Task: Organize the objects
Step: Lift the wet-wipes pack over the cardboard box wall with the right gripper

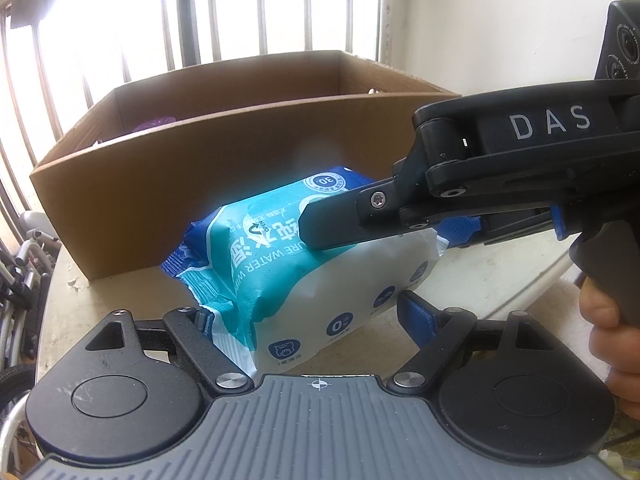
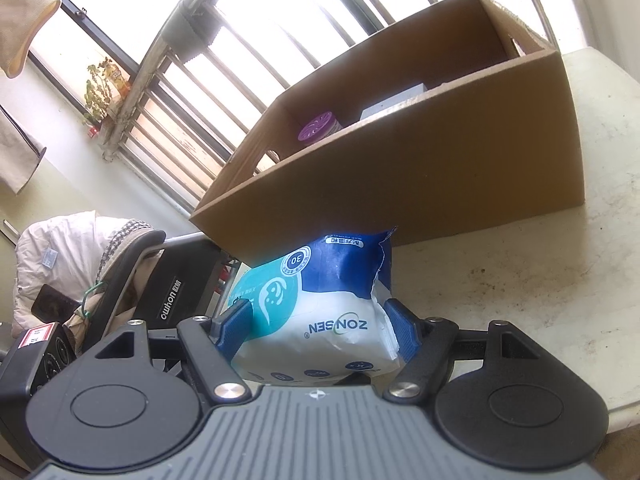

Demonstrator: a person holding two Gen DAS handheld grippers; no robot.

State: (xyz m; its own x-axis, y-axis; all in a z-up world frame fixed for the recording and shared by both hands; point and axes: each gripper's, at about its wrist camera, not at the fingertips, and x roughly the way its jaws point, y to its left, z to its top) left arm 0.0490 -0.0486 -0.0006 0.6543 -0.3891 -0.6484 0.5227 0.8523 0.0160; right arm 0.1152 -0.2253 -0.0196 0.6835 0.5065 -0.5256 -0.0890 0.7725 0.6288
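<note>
**One wipes pack, two grippers, one box**

Quick count first: one pack of wet wipes (image 1: 304, 256), one open cardboard box (image 1: 224, 168), two grippers, one pale table (image 2: 520, 280) under all of it.

The wipes pack (blue, teal and white wrapper) sits just in front of the box's near wall, right by it, though I can't tell whether they actually touch. In the left wrist view its far end looks raised off the tabletop and the whole pack is tilted.

The right gripper (image 2: 322, 320) is clamped on the pack, one blue pad (image 2: 236, 324) pressed on each side of the wrapper. In the left view you see that same gripper coming in from the right, with a hand (image 1: 612, 340) on its grip.

The left gripper (image 1: 310, 316) is less clear. The pack lies between its fingers, the left one is right against the crinkled end of the wrapper, but the right blue pad (image 1: 416, 316) seems to stand a bit off the white side. So jaws wide, and I can't say for sure that it's gripping.

Inside the box I count two things: a round purple lid (image 2: 318, 130) and a pale boxy item (image 2: 396, 104), both toward the back. The rest of the floor is hidden by the near wall.

Room: the table is bare to the right of the pack. On the left the table edge is close, with clutter past it. Window bars (image 1: 240, 12) stand behind the box.
</note>
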